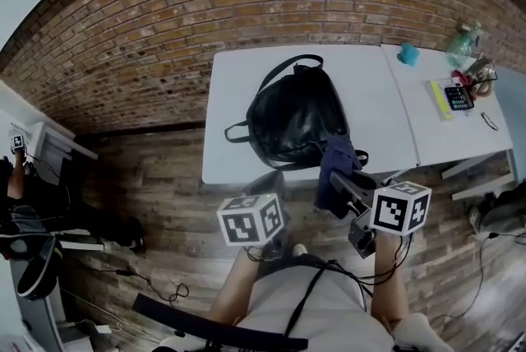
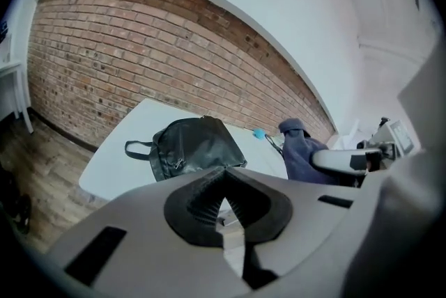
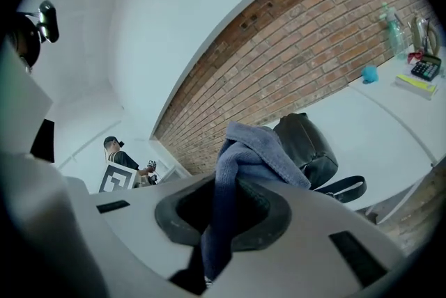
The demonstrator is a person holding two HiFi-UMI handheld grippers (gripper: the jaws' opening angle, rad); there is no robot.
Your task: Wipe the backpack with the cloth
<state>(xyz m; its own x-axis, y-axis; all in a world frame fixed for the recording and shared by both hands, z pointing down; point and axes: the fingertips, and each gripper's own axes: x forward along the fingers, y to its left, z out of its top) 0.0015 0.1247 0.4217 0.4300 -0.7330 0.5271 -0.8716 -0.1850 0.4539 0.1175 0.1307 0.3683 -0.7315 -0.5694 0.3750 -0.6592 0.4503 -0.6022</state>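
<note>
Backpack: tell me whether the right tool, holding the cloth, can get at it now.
Probably yes. The right tool grips the cloth at the near edge of the table, close beside the backpack, and nothing stands between them.

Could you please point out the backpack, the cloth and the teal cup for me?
backpack [image 1: 296, 116], head view, middle of its black body.
cloth [image 3: 256, 149], right gripper view, its upper fold.
cup [image 1: 408, 54], head view, its teal side.
</note>
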